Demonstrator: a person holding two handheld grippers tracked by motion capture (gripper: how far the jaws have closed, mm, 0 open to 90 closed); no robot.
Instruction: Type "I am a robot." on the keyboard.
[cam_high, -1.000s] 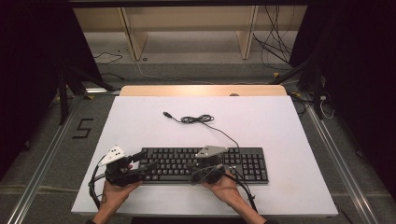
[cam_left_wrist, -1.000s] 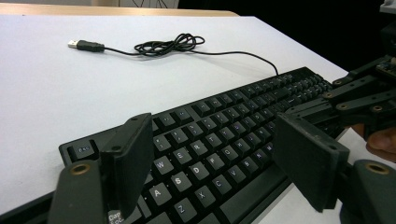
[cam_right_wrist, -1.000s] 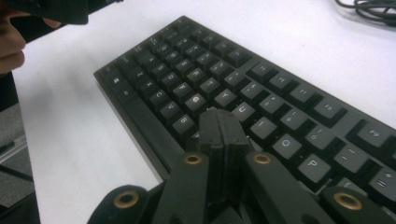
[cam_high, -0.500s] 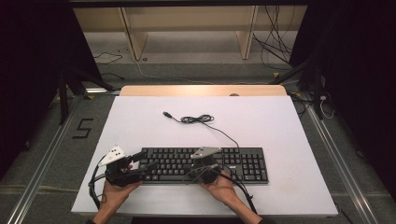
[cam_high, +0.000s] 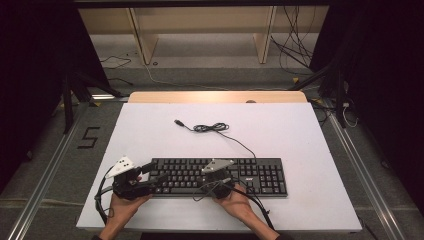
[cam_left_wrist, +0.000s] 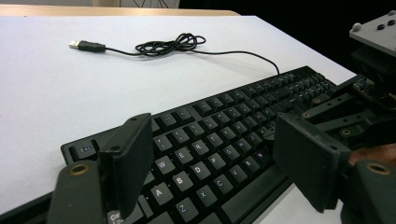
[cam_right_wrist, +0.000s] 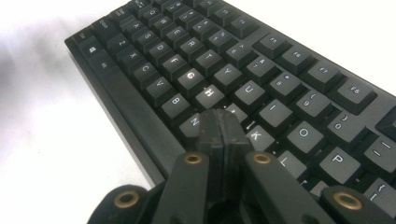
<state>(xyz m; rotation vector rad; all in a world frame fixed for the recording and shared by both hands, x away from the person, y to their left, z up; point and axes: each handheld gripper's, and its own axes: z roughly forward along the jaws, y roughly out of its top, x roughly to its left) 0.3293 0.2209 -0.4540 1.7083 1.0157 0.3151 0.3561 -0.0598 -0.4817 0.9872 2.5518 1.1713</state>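
Observation:
A black keyboard (cam_high: 250, 175) lies near the front edge of the white table (cam_high: 280, 135). Its thin cable (cam_high: 215, 128) runs back to a loose coil and ends in a USB plug (cam_high: 177, 122). My left gripper (cam_high: 156, 179) stands open at the keyboard's left end. In the left gripper view its jaws (cam_left_wrist: 212, 135) are wide apart over the letter keys (cam_left_wrist: 205, 149), holding nothing. My right gripper (cam_high: 209, 179) is over the middle of the keyboard. Its jaws (cam_right_wrist: 219, 119) are pressed together, with the tip right at the keys (cam_right_wrist: 210, 93) near H and J.
The cable coil (cam_left_wrist: 170, 44) and USB plug (cam_left_wrist: 86, 45) lie on bare table behind the keyboard. A wooden strip (cam_high: 215, 96) borders the table's far edge. Shelving legs and floor cables sit beyond it. The right gripper (cam_left_wrist: 373, 88) is close at the right in the left gripper view.
The right gripper has shifted slightly left along the keyboard. The left gripper and the keyboard have stayed put.

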